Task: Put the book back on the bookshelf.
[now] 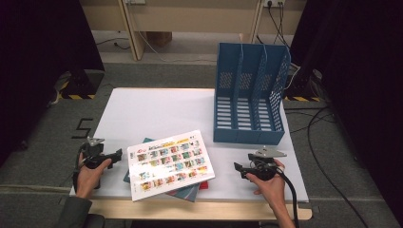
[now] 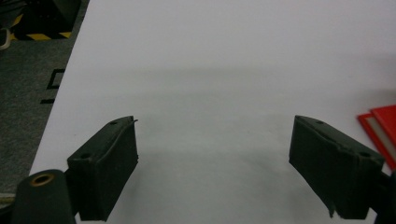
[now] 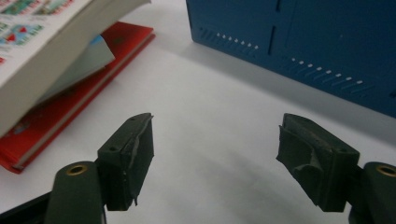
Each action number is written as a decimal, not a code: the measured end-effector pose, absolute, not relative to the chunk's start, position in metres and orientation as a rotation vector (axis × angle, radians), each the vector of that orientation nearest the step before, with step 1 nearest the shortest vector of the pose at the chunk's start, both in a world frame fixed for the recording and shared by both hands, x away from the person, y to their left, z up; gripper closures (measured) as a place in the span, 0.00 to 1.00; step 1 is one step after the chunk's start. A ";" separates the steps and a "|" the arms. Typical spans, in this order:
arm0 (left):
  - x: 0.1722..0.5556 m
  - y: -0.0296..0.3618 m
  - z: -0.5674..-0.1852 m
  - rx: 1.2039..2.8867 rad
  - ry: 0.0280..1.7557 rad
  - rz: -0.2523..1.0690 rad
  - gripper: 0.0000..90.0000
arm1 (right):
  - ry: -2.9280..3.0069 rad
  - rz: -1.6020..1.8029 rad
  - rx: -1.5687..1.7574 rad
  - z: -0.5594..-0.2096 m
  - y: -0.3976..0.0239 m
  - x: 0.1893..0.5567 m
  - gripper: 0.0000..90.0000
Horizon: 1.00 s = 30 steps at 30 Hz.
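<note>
Two empty, wide-open grippers, left [image 1: 115, 154] and right [image 1: 237, 167], are flanking lower-centre books [image 1: 170, 164]; a one-sided grab is risking toppling the stack.

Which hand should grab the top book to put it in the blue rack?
Probably the right gripper: its open jaws sit between the book stack and the blue rack. The left gripper, also open, is on the stack's far side from the rack.

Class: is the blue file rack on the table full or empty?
Empty. The rack stands upright with all its slots bare; the books lie stacked on the table beside it.
</note>
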State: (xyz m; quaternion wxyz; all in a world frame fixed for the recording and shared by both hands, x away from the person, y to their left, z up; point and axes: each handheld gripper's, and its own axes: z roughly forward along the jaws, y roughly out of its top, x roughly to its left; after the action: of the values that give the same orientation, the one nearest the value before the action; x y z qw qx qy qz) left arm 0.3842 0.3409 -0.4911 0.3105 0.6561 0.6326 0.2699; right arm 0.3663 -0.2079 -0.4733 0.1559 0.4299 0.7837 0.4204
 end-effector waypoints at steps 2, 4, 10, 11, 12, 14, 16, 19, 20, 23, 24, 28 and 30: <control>0.376 0.340 -0.486 1.747 1.658 0.723 0.16 | 2.240 1.242 1.215 -0.470 -0.206 0.363 0.37; 0.368 0.337 -0.481 1.748 1.645 0.727 0.16 | 2.244 1.266 1.189 -0.467 -0.204 0.361 0.39; 0.345 0.324 -0.465 1.789 1.555 0.719 0.16 | 2.236 1.349 1.181 -0.459 -0.192 0.353 0.38; 0.342 0.322 -0.463 1.797 1.540 0.714 0.16 | 2.237 1.368 1.187 -0.459 -0.190 0.352 0.38; 0.340 0.321 -0.462 1.800 1.530 0.709 0.16 | 2.250 1.391 1.187 -0.458 -0.187 0.351 0.38; 0.338 0.318 -0.461 1.812 1.525 0.697 0.16 | 2.277 1.397 1.168 -0.458 -0.179 0.349 0.37; 0.335 0.316 -0.460 1.821 1.510 0.682 0.16 | 2.303 1.400 1.159 -0.458 -0.174 0.348 0.37; 0.333 0.313 -0.460 1.831 1.496 0.651 0.16 | 2.325 1.434 1.148 -0.458 -0.167 0.347 0.36; 0.333 0.308 -0.460 1.847 1.483 0.629 0.17 | 2.321 1.462 1.158 -0.459 -0.166 0.347 0.35; 0.331 0.306 -0.458 1.867 1.467 0.660 0.20 | 2.329 1.494 1.169 -0.458 -0.164 0.346 0.35; 0.332 0.306 -0.458 1.866 1.471 0.658 0.20 | 2.328 1.494 1.170 -0.459 -0.163 0.346 0.35; 0.332 0.301 -0.457 1.874 1.465 0.660 0.26 | 2.336 1.510 1.201 -0.461 -0.161 0.347 0.33; 0.334 0.299 -0.456 1.877 1.469 0.654 0.29 | 2.353 1.520 1.209 -0.463 -0.159 0.348 0.32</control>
State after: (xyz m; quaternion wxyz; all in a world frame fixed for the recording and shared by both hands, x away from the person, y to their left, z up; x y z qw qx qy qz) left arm 0.3340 0.2994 -0.4560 0.3285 0.7172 0.5614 0.2500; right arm 0.3484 -0.1590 -0.4630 0.0454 0.3958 0.7704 0.4977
